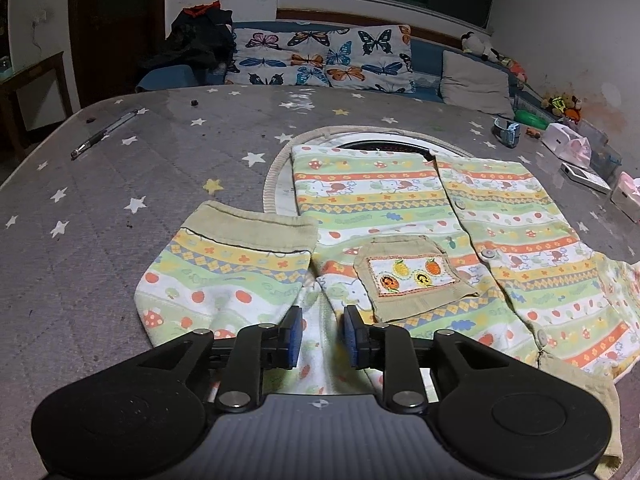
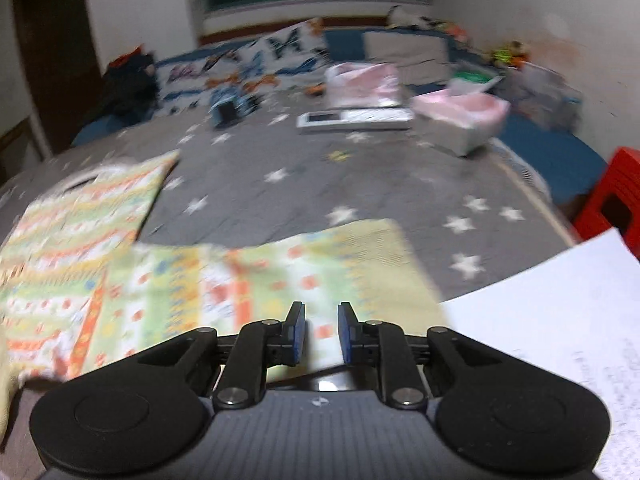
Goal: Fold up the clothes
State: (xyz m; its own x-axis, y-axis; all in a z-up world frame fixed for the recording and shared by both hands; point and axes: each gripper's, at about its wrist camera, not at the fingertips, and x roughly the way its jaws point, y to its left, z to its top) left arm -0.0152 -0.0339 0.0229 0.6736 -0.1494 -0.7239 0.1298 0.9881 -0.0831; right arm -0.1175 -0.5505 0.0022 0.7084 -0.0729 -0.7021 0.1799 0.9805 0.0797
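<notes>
While the patterned child's jacket (image 1: pixel 420 216) lies flat on the star-print bed cover (image 1: pixel 120 200), its left sleeve (image 1: pixel 228 264) is already turned in, cuff pointing away from the left gripper (image 1: pixel 322 334). That gripper hovers slightly parted, pinching nothing. The right sleeve (image 2: pixel 288 268) stretches crosswise just ahead of the right gripper (image 2: pixel 321 332) (also slightly spread and empty), so I judge the right hand nearer for the next fold.

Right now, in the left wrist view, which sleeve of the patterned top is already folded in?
The sleeve on the picture's left: it is doubled back, its beige cuff pointing up-table beside the body. The other sleeve trails outward at the right edge.
</notes>
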